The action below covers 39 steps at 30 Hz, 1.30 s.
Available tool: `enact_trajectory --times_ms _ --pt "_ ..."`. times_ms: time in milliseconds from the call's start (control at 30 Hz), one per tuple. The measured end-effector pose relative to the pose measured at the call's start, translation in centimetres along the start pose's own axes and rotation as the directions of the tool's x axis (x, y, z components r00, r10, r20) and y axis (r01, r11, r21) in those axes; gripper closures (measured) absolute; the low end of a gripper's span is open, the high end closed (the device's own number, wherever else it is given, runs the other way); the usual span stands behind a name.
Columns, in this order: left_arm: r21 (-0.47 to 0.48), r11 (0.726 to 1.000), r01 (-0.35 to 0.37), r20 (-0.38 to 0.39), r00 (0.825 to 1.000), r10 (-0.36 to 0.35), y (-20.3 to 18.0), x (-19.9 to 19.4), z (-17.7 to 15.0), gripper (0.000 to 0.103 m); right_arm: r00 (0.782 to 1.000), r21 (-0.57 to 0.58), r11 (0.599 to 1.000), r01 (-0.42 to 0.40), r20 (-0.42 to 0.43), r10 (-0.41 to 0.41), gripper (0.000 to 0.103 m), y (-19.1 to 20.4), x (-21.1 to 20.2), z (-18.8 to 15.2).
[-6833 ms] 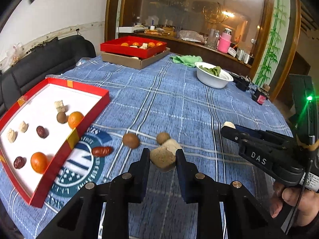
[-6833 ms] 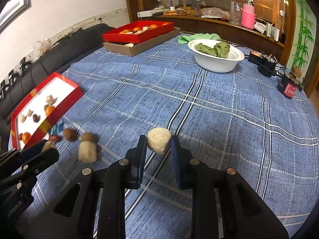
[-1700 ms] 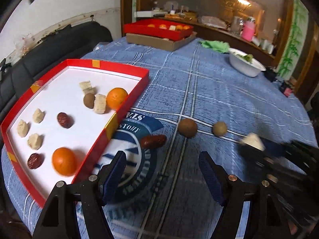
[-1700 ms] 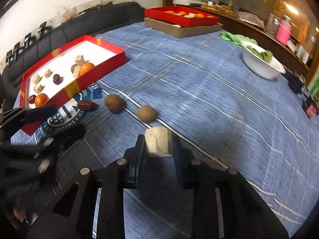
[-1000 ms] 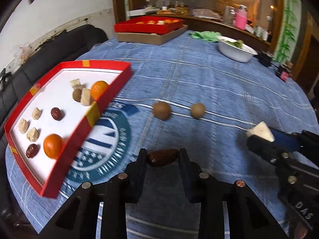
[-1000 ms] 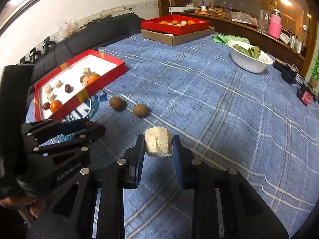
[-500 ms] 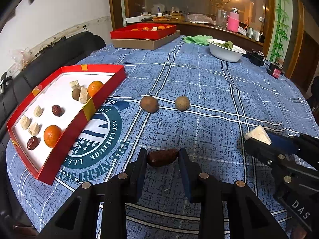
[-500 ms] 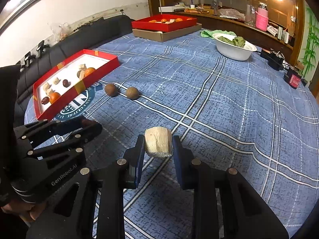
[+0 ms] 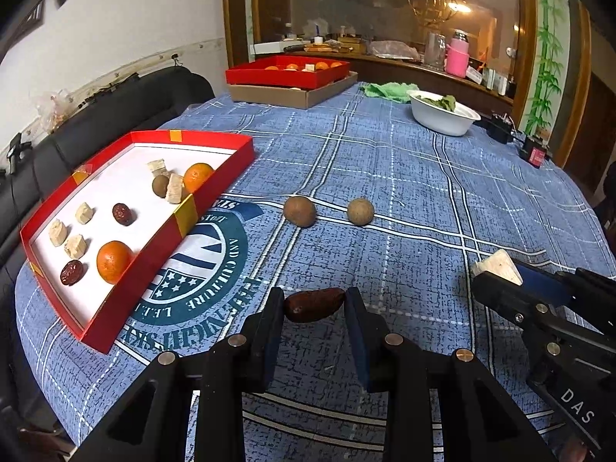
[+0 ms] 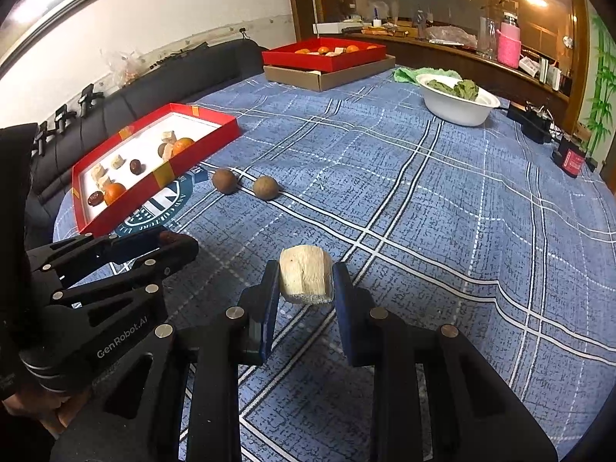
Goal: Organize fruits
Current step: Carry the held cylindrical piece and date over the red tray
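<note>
My left gripper (image 9: 313,308) is shut on a dark red date (image 9: 313,305) and holds it above the blue cloth, right of the red tray (image 9: 215,186). The tray holds oranges (image 9: 113,256), dates and pale chunks. My right gripper (image 10: 304,283) is shut on a pale cream chunk (image 10: 305,279), which also shows in the left wrist view (image 9: 496,266). Two brown round fruits (image 9: 300,211) (image 9: 360,211) lie on the cloth between the tray and the grippers. The left gripper shows at the left of the right wrist view (image 10: 169,240).
A second red tray on a cardboard box (image 9: 296,88) stands at the table's far side. A white bowl of greens (image 9: 442,115) and a green cloth (image 9: 389,88) are far right. A black sofa (image 9: 96,115) runs along the left edge.
Both grippers have lifted and pulled back slightly with their loads; the tray and the two brown fruits look a little farther away. Both grips are unchanged.
</note>
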<state>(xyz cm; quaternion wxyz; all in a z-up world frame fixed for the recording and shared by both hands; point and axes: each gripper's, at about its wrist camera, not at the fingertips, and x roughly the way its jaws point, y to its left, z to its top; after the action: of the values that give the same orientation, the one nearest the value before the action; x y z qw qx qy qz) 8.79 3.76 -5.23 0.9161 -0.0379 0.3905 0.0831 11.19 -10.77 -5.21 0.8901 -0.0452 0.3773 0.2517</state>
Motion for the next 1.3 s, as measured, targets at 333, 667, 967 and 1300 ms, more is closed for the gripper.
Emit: enact_trajectory --times_ms 333,667,967,1300 --pt "-0.059 0.998 -0.034 0.022 0.999 0.035 1.0 -0.5 -0.1 0.072 0.999 -0.039 0.999 0.004 0.043 -0.002 0.077 0.7 -0.8 0.1" --pt "-0.030 0.997 -0.075 0.066 0.995 0.077 0.5 -1.3 -0.1 0.072 0.998 -0.048 0.999 -0.007 0.056 0.010 0.077 0.9 -1.1 0.0" --pt "-0.038 0.996 -0.075 0.089 0.993 0.079 0.6 -1.8 -0.2 0.072 0.999 -0.037 0.999 -0.005 0.053 0.007 0.077 0.6 -1.1 0.0" --pt "-0.064 0.994 -0.089 0.121 0.988 0.096 1.0 -2.4 -0.3 0.072 0.998 -0.039 0.999 -0.004 0.059 0.006 0.077 0.7 -1.1 0.0"
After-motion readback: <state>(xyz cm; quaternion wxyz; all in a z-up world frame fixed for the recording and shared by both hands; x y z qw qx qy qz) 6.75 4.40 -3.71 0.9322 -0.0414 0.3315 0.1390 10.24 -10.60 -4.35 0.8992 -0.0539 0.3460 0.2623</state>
